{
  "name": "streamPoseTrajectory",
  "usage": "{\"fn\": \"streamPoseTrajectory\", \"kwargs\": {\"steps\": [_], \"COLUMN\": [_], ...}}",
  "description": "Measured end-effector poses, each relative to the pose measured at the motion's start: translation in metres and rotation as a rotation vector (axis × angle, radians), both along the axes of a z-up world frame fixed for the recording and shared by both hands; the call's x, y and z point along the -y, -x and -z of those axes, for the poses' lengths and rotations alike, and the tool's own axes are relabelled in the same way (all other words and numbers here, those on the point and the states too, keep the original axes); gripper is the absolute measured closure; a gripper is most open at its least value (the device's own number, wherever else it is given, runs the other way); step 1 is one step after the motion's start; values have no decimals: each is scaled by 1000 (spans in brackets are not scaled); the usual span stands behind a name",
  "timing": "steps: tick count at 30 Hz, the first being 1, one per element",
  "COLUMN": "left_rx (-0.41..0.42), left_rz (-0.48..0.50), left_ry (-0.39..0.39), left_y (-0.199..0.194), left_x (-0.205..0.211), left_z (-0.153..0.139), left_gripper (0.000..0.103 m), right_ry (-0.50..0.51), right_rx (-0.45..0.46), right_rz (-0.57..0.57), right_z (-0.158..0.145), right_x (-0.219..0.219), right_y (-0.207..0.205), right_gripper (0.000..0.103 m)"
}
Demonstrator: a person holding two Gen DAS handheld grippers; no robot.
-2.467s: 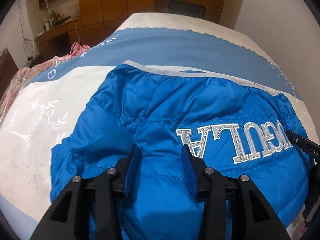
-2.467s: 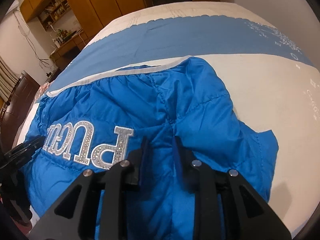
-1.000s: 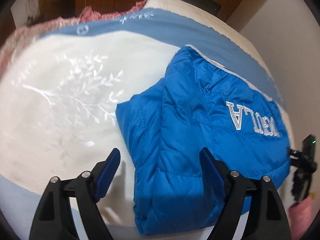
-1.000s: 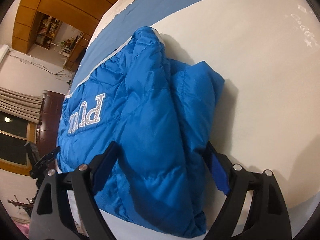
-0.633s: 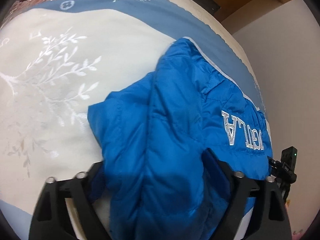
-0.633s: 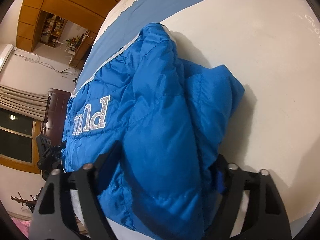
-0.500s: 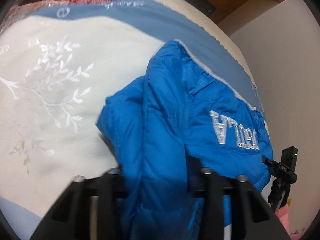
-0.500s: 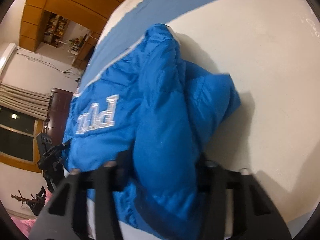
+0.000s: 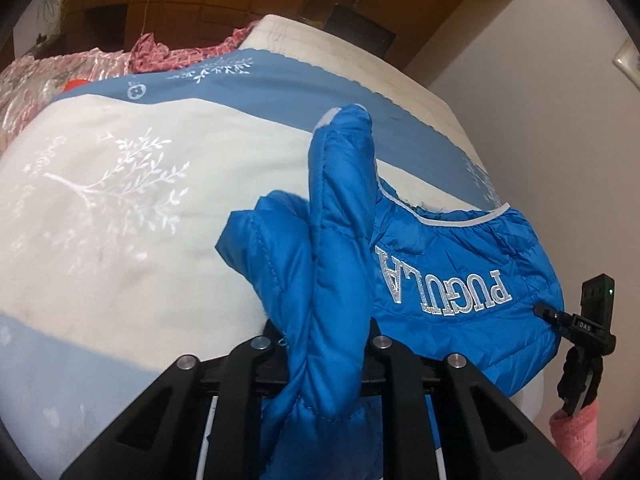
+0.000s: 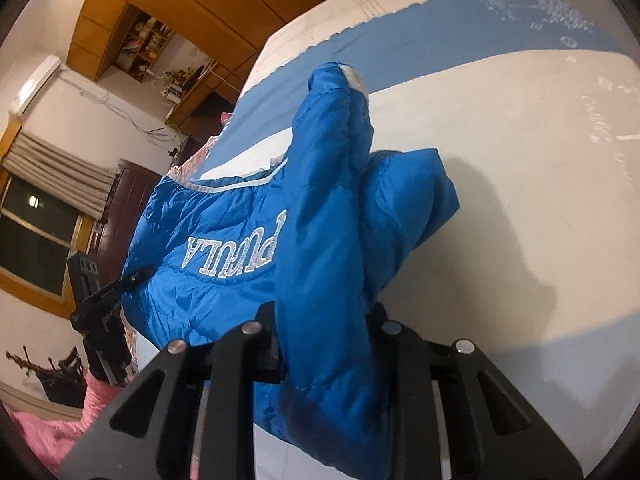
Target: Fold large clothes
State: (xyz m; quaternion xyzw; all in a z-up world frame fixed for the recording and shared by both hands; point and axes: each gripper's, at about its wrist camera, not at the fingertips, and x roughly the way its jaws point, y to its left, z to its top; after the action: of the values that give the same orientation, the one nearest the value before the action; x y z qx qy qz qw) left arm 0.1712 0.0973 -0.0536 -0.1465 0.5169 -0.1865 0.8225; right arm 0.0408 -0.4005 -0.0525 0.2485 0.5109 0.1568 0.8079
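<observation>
Left wrist view shows the left gripper [image 9: 326, 344] with a thick ridge of the blue puffer jacket [image 9: 452, 276] pinched between its jaws, which have just been closing onto it; the padded fabric stands up ahead of the fingers and the lettered panel hangs off to that gripper's right, towards the other tool. In the right wrist view the right gripper [image 10: 326, 336] is likewise clamped on a bunched end of the same jacket [image 10: 224, 240], its jaws too having just been closing, with the lettered panel sagging away to its left and a loose sleeve lobe just ahead and to its right. Beyond and below both tools lies the bed cover [image 9: 120, 208], white with a blue band. The step in hand looks like the lift before a fold: both ends are gripped and the middle is slung between the tools. Next, the two tools should probably carry the held edge forward together, keeping level, and lay it over the far part without letting the slippery padding slide out.
</observation>
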Motion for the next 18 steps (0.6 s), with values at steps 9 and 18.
{"fn": "streamPoseTrajectory", "kwargs": {"steps": [9,18], "left_rx": [-73,-154], "left_rz": [56,53], "left_ry": [-40,-75], "left_y": [91,121], "left_x": [-18,-33], "left_z": [-3,65], "left_gripper": [86,78], "right_ry": [20,60], "right_rx": [-57,-198], "right_rz": [1,109], "right_z": [-7,53], "right_x": [-13,-13], "right_y": [105,149], "right_gripper": [81,79]}}
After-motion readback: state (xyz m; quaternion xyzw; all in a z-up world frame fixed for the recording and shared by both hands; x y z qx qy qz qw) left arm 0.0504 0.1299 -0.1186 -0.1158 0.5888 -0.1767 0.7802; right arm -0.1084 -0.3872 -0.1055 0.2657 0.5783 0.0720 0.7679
